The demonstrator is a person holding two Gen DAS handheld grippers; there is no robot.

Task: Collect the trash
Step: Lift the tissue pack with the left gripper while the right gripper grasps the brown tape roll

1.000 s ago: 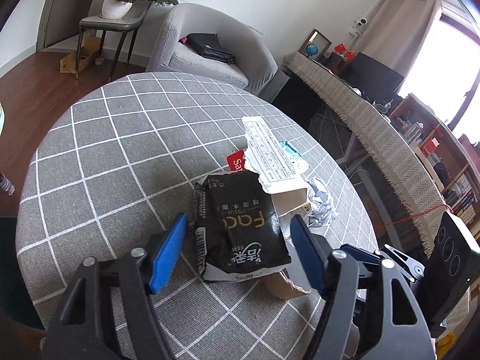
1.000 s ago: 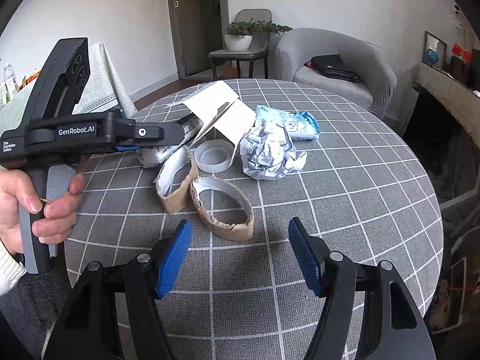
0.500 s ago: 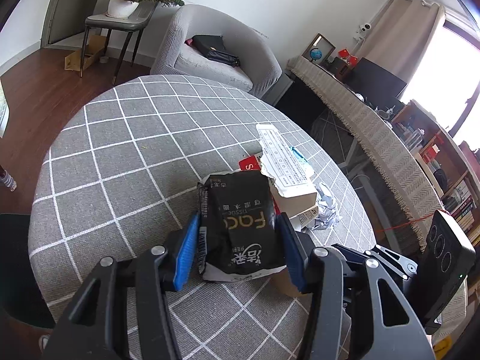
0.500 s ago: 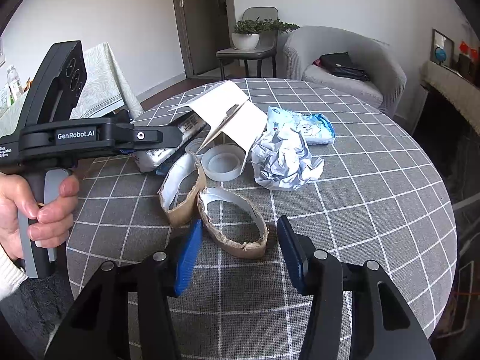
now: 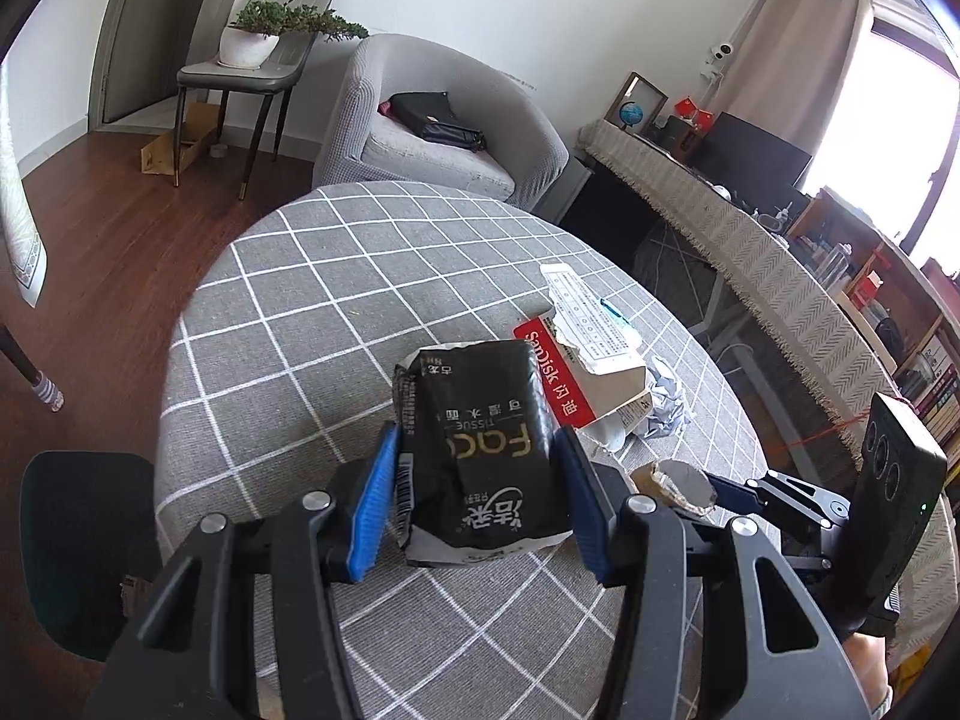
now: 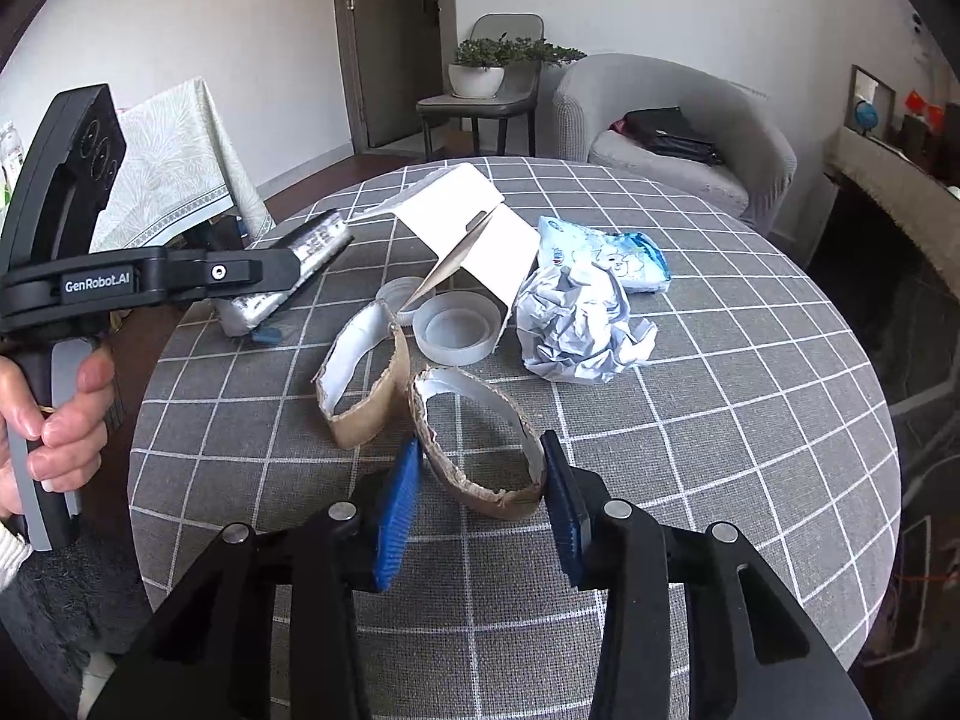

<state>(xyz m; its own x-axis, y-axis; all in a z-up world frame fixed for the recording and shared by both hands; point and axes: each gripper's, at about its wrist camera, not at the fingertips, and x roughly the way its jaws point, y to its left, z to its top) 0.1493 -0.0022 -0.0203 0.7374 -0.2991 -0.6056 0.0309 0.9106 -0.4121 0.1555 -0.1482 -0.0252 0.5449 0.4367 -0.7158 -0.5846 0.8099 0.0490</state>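
Both my grippers have closed in: the left gripper [image 5: 477, 495] now pinches the black tissue pack [image 5: 480, 450], lifted beside the torn box [image 5: 591, 360]; the right gripper [image 6: 477, 498] clamps the cardboard ring [image 6: 477, 438] nearer me than that box [image 6: 474, 246]. Two pieces secured.

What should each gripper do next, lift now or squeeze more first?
Probably lift both. The left gripper has its blue pads against both sides of the black tissue pack, and the right gripper pinches the near cardboard ring across its width. Both items look clamped, though I can't confirm they're off the table.
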